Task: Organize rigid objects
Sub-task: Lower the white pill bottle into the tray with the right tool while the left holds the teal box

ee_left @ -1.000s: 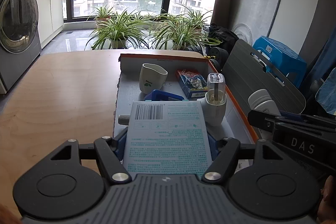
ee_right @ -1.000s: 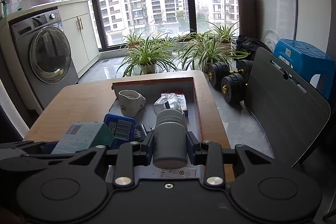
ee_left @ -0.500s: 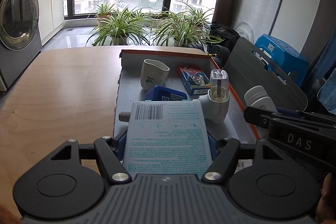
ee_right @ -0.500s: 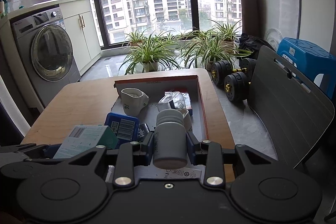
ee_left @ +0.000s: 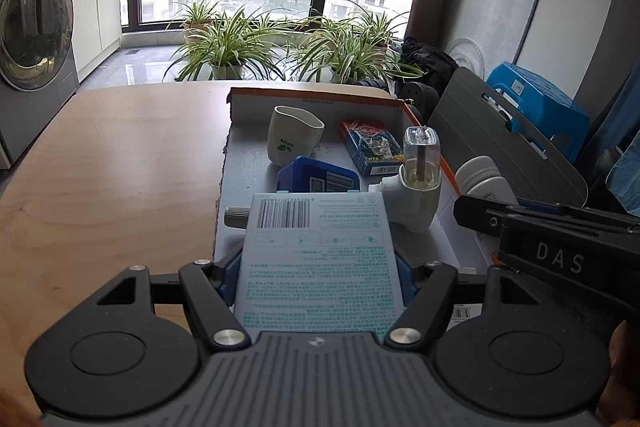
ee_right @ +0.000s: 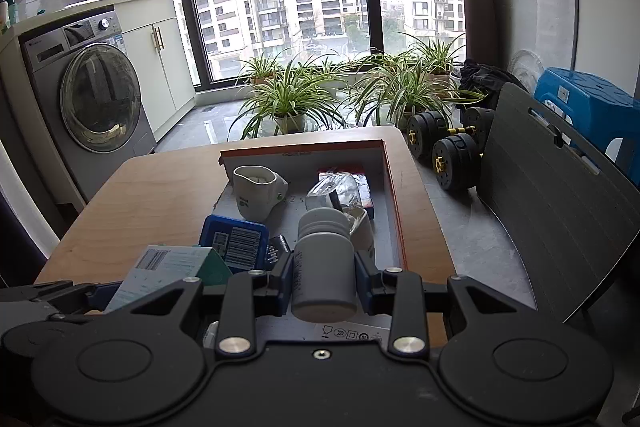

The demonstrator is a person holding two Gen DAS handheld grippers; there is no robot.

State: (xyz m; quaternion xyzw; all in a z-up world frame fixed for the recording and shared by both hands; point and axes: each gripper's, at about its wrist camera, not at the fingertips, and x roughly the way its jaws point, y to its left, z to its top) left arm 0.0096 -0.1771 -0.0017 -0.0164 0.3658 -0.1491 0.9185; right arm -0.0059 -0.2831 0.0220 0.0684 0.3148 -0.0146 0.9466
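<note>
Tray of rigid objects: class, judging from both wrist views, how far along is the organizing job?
Done: the cup, card box and blue case already lie in the tray. In hand: the left hand-held gripper clamps a pale printed box; the right hand-held gripper clamps a white bottle. Left: placing both.

Setting: a home, as we read it, a laundry or utility corner of a high-rise flat. We take the wooden table (ee_right: 160, 195) as landmark. Left of it: front-loading washing machine (ee_right: 92, 95) under a counter, cream cabinets (ee_right: 160, 67) beside. Beyond it: potted spider plants (ee_right: 288, 99) before floor-length windows facing apartment towers. Right of it: dumbbells (ee_right: 444, 155) on the floor and a blue plastic stool (ee_right: 580, 103).
</note>
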